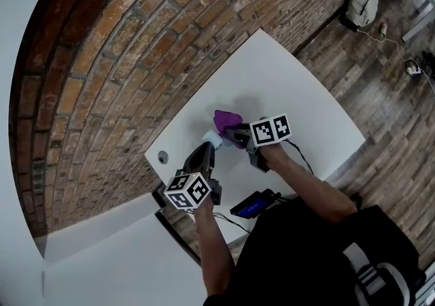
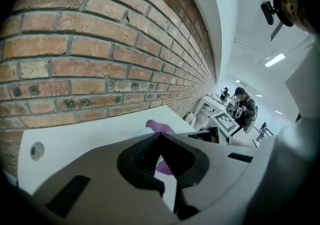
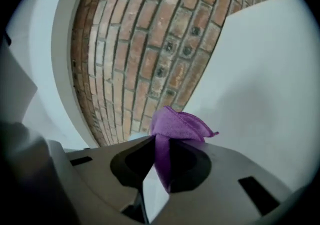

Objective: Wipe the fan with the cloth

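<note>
A purple cloth [image 1: 226,120] [image 3: 181,124] is bunched on the white table [image 1: 299,94] near the brick wall. My right gripper [image 1: 236,137] [image 3: 160,143] is shut on a fold of it, and the cloth stands up between the jaws. A small white and pale blue thing [image 1: 214,139] [image 2: 141,130], which looks like the fan, lies just left of the cloth and is mostly hidden. My left gripper [image 1: 208,147] [image 2: 161,137] points at it from the near side, jaws shut, with nothing seen between them. Part of the cloth [image 2: 159,126] shows beyond its tips.
The brick wall [image 1: 136,46] runs along the table's far side. A round cable hole [image 1: 162,157] [image 2: 36,150] sits at the table's left corner. A blue-lit device [image 1: 251,204] with cables lies at the front edge. A bag [image 1: 363,4] sits on the wooden floor.
</note>
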Motion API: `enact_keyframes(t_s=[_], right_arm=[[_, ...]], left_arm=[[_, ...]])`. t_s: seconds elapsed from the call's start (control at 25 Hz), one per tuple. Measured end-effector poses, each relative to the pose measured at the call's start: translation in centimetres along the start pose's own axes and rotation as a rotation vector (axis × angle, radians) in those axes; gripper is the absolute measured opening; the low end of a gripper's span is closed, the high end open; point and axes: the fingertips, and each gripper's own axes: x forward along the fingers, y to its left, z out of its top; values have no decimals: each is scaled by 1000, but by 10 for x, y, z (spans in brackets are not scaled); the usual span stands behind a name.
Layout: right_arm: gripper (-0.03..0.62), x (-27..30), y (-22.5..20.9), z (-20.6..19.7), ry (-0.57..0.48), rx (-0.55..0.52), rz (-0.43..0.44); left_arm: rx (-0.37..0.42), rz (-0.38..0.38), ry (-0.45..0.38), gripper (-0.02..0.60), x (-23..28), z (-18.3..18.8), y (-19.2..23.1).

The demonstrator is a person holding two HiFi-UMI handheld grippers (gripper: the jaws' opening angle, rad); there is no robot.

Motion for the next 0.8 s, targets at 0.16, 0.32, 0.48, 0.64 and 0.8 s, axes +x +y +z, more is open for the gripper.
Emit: enact_keyframes(t_s=[0.16, 0.32, 0.48, 0.64, 0.8], right_arm=[[61, -4, 81, 21, -54, -91, 192], [61, 12, 80, 3, -12, -189, 171], [61, 14, 17, 0, -60, -55, 45], [61, 13, -42, -26, 29, 63, -66], [61, -3, -26, 4, -75, 88, -31]], left_arm=[[3, 5, -8, 0, 1, 2, 0], [8, 14, 3, 0, -1, -1, 0], [8, 18, -2, 0, 0, 0, 0], [-1, 14, -9, 0, -1, 1, 0], [7, 16, -7, 0, -1, 2, 0]])
